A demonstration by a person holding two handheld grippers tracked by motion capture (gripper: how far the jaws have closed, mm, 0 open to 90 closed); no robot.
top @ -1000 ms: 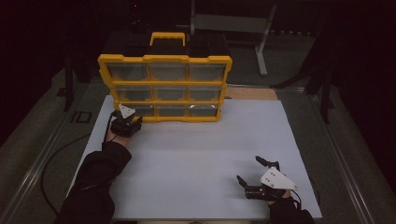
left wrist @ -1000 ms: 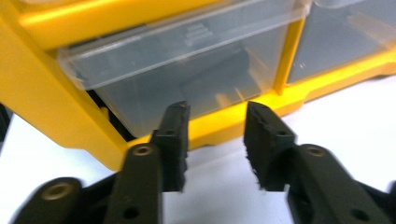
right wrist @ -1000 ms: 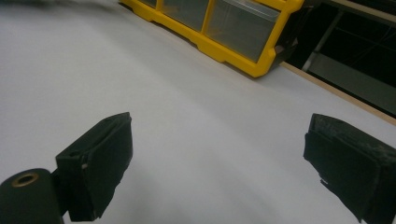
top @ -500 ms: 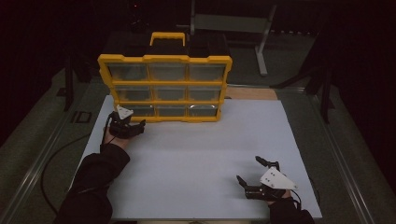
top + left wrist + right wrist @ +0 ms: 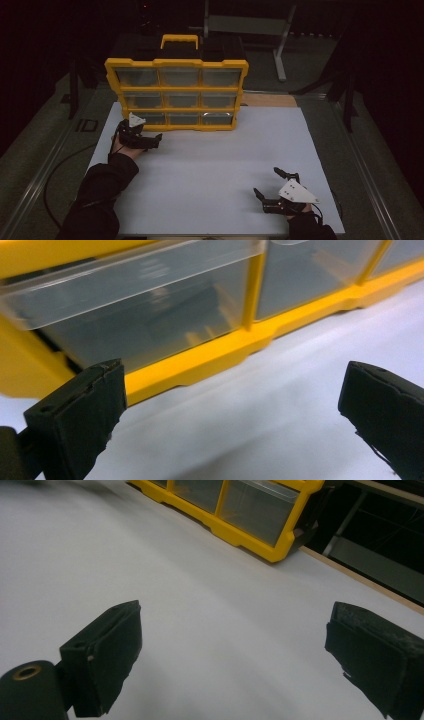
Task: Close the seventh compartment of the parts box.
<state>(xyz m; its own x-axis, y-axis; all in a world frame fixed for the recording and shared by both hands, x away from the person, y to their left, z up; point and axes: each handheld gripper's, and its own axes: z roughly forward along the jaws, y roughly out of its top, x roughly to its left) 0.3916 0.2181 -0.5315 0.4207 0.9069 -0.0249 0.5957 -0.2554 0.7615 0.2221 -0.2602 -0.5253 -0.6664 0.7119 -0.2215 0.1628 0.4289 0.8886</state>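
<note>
The left claw (image 5: pixel 150 141) has just been opening and now stands wide with nothing between its jaws, low on the tabletop (image 5: pixel 210 165) near its far left corner. Just beyond it stands the organizer (image 5: pixel 177 92), upright along the far edge, its bottom-left drawer (image 5: pixel 150 315) nearest. The right claw (image 5: pixel 267 185), also wide and empty, rests near the front right corner, well apart.

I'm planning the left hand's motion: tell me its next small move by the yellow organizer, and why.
Probably ease the left hand-held gripper forward to the bottom-left clear plastic drawer of the yellow plastic drawer organizer. Its jaws have just been opening, stand wide with nothing between them, and already face that drawer's front.
</note>
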